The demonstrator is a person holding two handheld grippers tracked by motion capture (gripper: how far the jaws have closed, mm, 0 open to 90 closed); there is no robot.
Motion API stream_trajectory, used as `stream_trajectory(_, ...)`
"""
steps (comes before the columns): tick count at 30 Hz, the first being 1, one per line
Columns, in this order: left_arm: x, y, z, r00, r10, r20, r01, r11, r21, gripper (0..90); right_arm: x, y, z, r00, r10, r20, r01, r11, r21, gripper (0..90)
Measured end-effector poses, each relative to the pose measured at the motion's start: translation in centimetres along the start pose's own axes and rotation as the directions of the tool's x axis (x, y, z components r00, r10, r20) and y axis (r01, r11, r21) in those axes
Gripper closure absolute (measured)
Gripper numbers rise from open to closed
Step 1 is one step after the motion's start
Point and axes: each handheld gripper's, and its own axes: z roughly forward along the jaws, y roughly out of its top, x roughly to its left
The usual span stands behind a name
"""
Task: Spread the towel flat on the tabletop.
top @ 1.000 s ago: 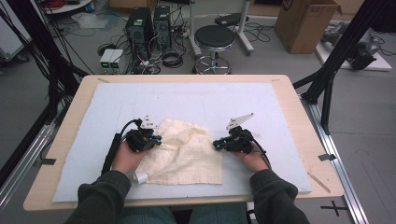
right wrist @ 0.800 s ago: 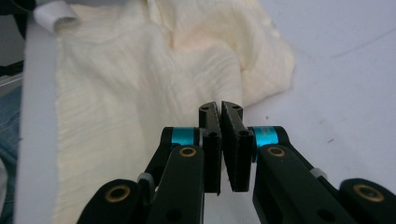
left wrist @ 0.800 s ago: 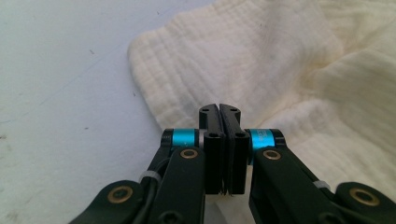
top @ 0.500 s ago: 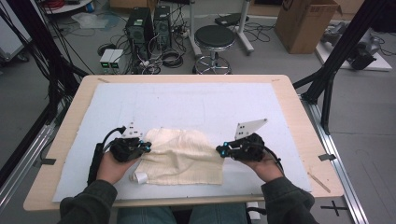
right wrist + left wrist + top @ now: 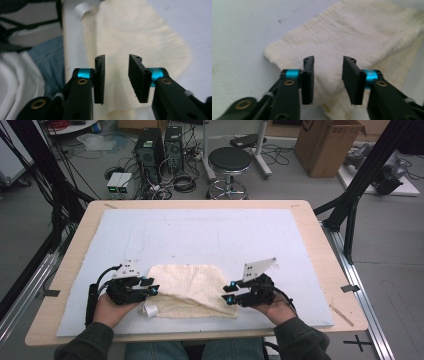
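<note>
A cream towel [image 5: 192, 290] lies folded on the near part of the white mat [image 5: 200, 235]. My left gripper [image 5: 152, 287] is at the towel's left end and my right gripper [image 5: 227, 297] at its right end, each pointing inward. Both pairs of jaws have just been opening. In the left gripper view the left gripper [image 5: 328, 77] stands open over the towel [image 5: 367, 32], with nothing pinched. The right gripper [image 5: 116, 75] is likewise open above the towel [image 5: 130, 32] in the right gripper view. A small white tag [image 5: 150, 310] sticks out at the towel's near left corner.
The mat covers most of a wooden table [image 5: 320, 250]. Beyond the far edge, on the floor, stand a black stool [image 5: 229, 160], computer towers [image 5: 155, 145] with cables and a cardboard box [image 5: 327, 145]. Black frame legs [image 5: 350, 215] rise at the right.
Both hands drew toward the near edge and slightly apart, and the towel now lies folded into a shorter, wider shape. Both grippers' jaws now stand apart.
</note>
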Motion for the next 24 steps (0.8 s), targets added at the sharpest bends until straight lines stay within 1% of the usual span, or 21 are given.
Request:
stream_trajectory(2, 0.5, 0.7, 0.4, 0.9995, -0.014, -0.027, 0.013, 0.9998, -0.013, 55.8, -1.4, 0.6, -0.1, 0.9986, 0.015, 0.051, -0.014, 1.000, -0.019, 63.7)
stream_trajectory(3, 0.9, 1.0, 0.7, 0.9987, -0.023, -0.046, 0.022, 0.9996, -0.018, 53.3, -2.2, 0.7, 0.0, 0.9967, 0.039, 0.071, -0.037, 0.999, -0.028, 62.8)
stream_trajectory(4, 1.2, 1.2, 1.0, 0.9972, -0.033, -0.067, 0.031, 0.9993, -0.019, 51.7, -3.0, 0.6, 0.2, 0.9935, 0.076, 0.085, -0.073, 0.997, -0.034, 61.0)
stream_trajectory(5, 1.5, 1.4, 1.4, 0.9954, -0.044, -0.085, 0.042, 0.9989, -0.020, 50.4, -3.9, 0.6, 0.6, 0.9887, 0.109, 0.103, -0.107, 0.994, -0.029, 60.8)
stream_trajectory(6, 1.8, 1.5, 1.8, 0.9934, -0.064, -0.096, 0.062, 0.9978, -0.027, 49.9, -4.6, 0.4, 1.1, 0.9847, 0.132, 0.113, -0.131, 0.991, -0.021, 59.8)
stream_trajectory(7, 2.1, 1.6, 2.3, 0.9913, -0.077, -0.107, 0.075, 0.9969, -0.021, 49.4, -5.2, 0.2, 1.7, 0.9814, 0.152, 0.118, -0.151, 0.988, -0.015, 58.5)
stream_trajectory(8, 2.4, 1.6, 2.8, 0.9891, -0.092, -0.115, 0.092, 0.9957, -0.007, 48.7, -5.7, -0.1, 2.2, 0.9767, 0.178, 0.120, -0.179, 0.984, -0.005, 57.3)
stream_trajectory(10, 2.8, 1.4, 3.8, 0.9849, -0.111, -0.133, 0.118, 0.9922, 0.042, 48.2, -6.6, -0.6, 3.4, 0.9672, 0.231, 0.105, -0.234, 0.972, 0.017, 56.5)
stream_trajectory(11, 3.0, 1.3, 4.2, 0.9834, -0.119, -0.137, 0.128, 0.9896, 0.065, 48.5, -6.8, -0.7, 4.0, 0.9632, 0.248, 0.104, -0.253, 0.967, 0.034, 56.8)
stream_trajectory(12, 3.2, 1.2, 4.5, 0.9831, -0.121, -0.137, 0.134, 0.9867, 0.091, 49.4, -7.0, -0.9, 4.5, 0.9620, 0.252, 0.106, -0.258, 0.965, 0.051, 58.1)
stream_trajectory(13, 3.3, 1.1, 4.8, 0.9815, -0.129, -0.142, 0.144, 0.9837, 0.107, 50.0, -7.1, -1.1, 4.9, 0.9589, 0.261, 0.110, -0.269, 0.961, 0.066, 59.9)
stream_trajectory(14, 3.4, 1.0, 5.0, 0.9807, -0.126, -0.149, 0.145, 0.9815, 0.125, 51.3, -7.3, -1.3, 5.2, 0.9573, 0.269, 0.106, -0.278, 0.957, 0.081, 63.2)
stream_trajectory(15, 3.4, 0.9, 5.2, 0.9811, -0.117, -0.154, 0.139, 0.9809, 0.137, 55.6, -7.4, -1.4, 5.5, 0.9560, 0.274, 0.106, -0.284, 0.954, 0.093, 66.8)
stream_trajectory(17, 3.2, 0.9, 5.3, 0.9789, -0.100, -0.178, 0.124, 0.9833, 0.133, 63.5, -7.6, -1.6, 5.8, 0.9544, 0.278, 0.109, -0.290, 0.951, 0.108, 76.2)
stream_trajectory(18, 3.2, 0.9, 5.3, 0.9806, -0.086, -0.176, 0.111, 0.9842, 0.138, 68.9, -7.6, -1.6, 5.8, 0.9551, 0.279, 0.098, -0.289, 0.951, 0.108, 82.7)
stream_trajectory(19, 3.2, 0.9, 5.4, 0.9825, -0.083, -0.167, 0.107, 0.9844, 0.140, 75.1, -7.7, -1.6, 5.7, 0.9558, 0.280, 0.089, -0.289, 0.952, 0.104, 86.0)
stream_trajectory(20, 3.1, 0.9, 5.4, 0.9823, -0.085, -0.167, 0.110, 0.9840, 0.141, 79.6, -7.8, -1.6, 5.7, 0.9562, 0.280, 0.085, -0.288, 0.953, 0.099, 86.8)
stream_trajectory(21, 3.1, 1.0, 5.4, 0.9838, -0.088, -0.156, 0.110, 0.9843, 0.138, 84.2, -7.8, -1.5, 5.5, 0.9576, 0.274, 0.088, -0.282, 0.955, 0.096, 87.1)
stream_trajectory(22, 3.1, 1.0, 5.5, 0.9840, -0.089, -0.154, 0.110, 0.9846, 0.135, 87.3, -7.8, -1.5, 5.3, 0.9560, 0.280, 0.088, -0.288, 0.953, 0.091, 87.3)
stream_trajectory(23, 3.1, 1.1, 5.6, 0.9842, -0.085, -0.155, 0.106, 0.9855, 0.133, 88.2, -7.9, -1.4, 4.9, 0.9565, 0.275, 0.098, -0.283, 0.956, 0.080, 87.3)
stream_trajectory(24, 2.9, 1.3, 5.6, 0.9843, -0.089, -0.153, 0.107, 0.9877, 0.114, 88.5, -7.9, -1.3, 4.6, 0.9555, 0.272, 0.115, -0.281, 0.957, 0.076, 87.3)
